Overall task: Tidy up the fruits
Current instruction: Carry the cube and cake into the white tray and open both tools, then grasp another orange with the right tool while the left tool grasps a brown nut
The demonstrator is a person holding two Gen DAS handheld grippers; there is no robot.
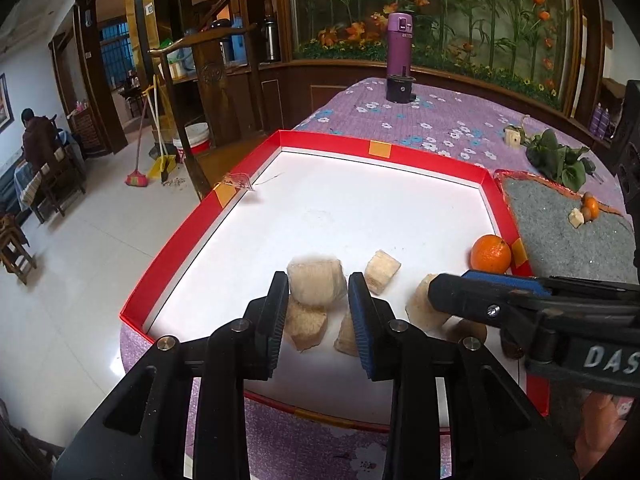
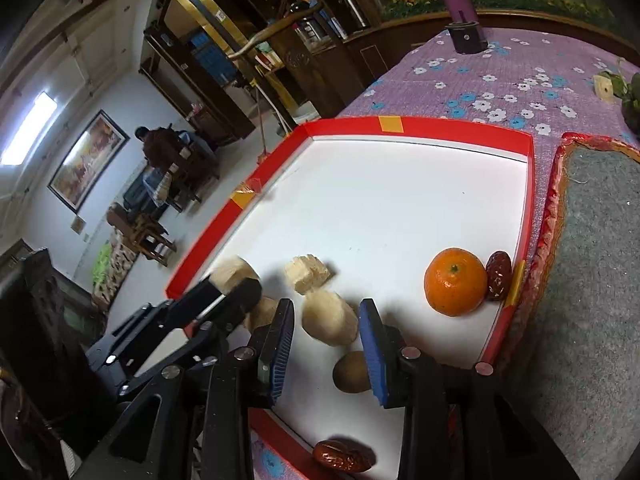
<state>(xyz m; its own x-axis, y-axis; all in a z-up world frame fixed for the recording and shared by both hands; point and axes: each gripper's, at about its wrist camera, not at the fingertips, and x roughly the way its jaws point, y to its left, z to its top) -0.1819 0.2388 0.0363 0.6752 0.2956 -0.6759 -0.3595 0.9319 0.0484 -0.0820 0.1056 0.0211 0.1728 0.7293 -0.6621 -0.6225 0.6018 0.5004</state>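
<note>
Left hand-held gripper (image 1: 318,286) over white tray (image 1: 360,208) on worktop, jaws partly spread, pale chunk (image 1: 316,282) between pads; contact not clear. Right hand-held gripper (image 2: 328,314) likewise part-spread around second chunk (image 2: 330,318), gaps visible both sides. Orange (image 2: 455,281) and date (image 2: 499,276) touching, by tray's right wall. Kiwi (image 2: 350,372) just beside right pad.

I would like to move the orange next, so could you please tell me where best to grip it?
Grip the orange across its round middle from above, pads on its near and far sides: the date and the tray wall crowd its right.
</note>
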